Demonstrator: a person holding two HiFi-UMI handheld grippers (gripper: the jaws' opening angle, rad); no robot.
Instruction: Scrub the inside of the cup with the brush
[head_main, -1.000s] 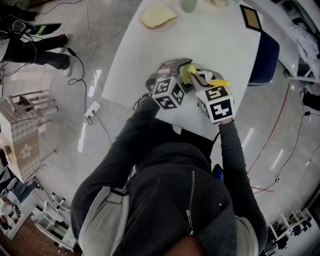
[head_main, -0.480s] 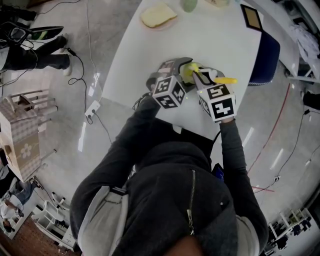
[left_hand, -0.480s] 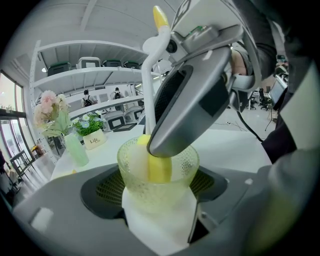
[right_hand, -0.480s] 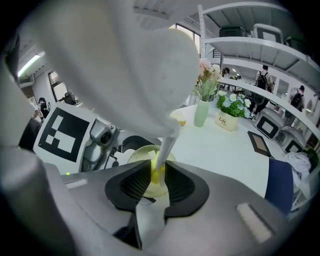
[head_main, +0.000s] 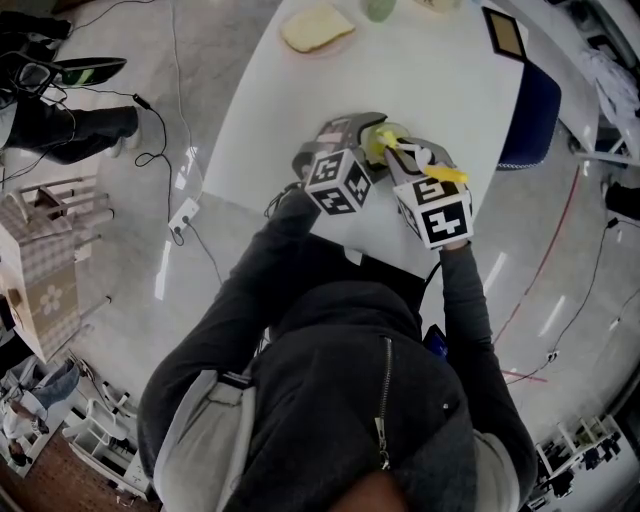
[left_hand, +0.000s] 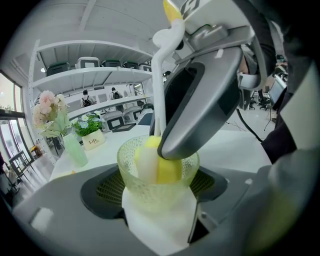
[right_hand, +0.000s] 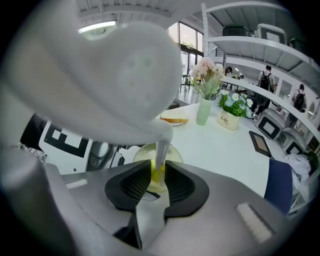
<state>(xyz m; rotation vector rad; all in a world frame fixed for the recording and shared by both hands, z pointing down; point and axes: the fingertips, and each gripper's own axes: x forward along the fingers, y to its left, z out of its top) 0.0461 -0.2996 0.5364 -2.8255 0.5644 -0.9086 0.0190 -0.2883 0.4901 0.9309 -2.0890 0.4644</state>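
Observation:
A translucent green cup (left_hand: 150, 192) sits between the jaws of my left gripper (left_hand: 157, 187), which is shut on its sides just above the white table (head_main: 420, 80). My right gripper (right_hand: 157, 175) is shut on the white stem of the brush (right_hand: 161, 150). Its yellow-and-white sponge head (left_hand: 156, 162) sits down inside the cup. In the head view the cup (head_main: 388, 138) lies between the left gripper (head_main: 360, 135) and the right gripper (head_main: 405, 160). The brush's yellow handle end (head_main: 445, 175) sticks out over the right gripper.
A plate with bread (head_main: 315, 32), a green vase (head_main: 378, 10) and a dark framed square (head_main: 500, 35) stand at the table's far side. A blue chair (head_main: 528, 115) is at the right edge. A flower vase (right_hand: 204, 107) and a small plant pot (right_hand: 230, 120) show beyond the cup.
The right gripper has shifted slightly and the brush's yellow handle end has swung a little toward me. The left gripper and the cup have stayed in place.

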